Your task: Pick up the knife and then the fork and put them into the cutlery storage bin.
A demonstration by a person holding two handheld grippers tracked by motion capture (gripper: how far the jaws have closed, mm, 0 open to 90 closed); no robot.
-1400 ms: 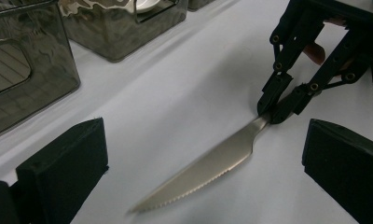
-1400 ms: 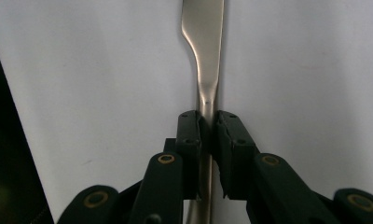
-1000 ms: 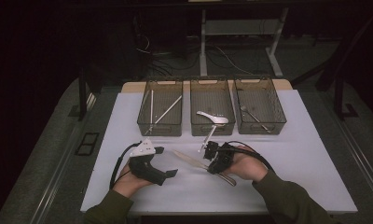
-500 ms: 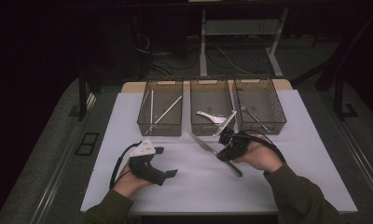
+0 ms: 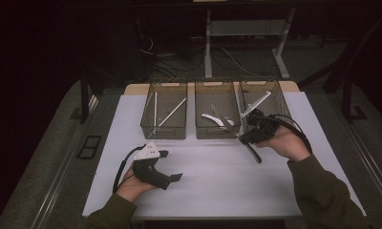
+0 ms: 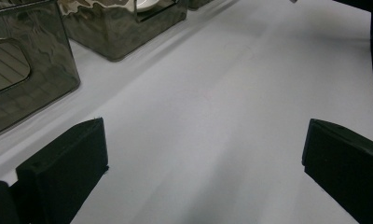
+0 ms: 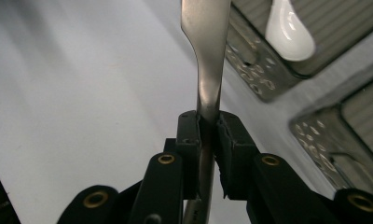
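Jaws of the right gripper [image 7: 208,128] stay clamped on a metal utensil [image 7: 206,56], lifted off the desk [image 5: 217,176] toward two o'clock since a second ago. It now hangs before the right basket [image 5: 268,95], likely its drop spot. Left gripper [image 5: 167,167]: jaws apart, idle at seven o'clock.

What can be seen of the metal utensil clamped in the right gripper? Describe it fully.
The metal utensil is a slim, flat piece of dull silver steel. Its handle narrows to a thin neck where the right gripper pinches it between both black pads, then widens beyond them. It is lifted off the white table, near the front of the middle basket. Its working end runs out of the right gripper view, so its kind stays unclear.
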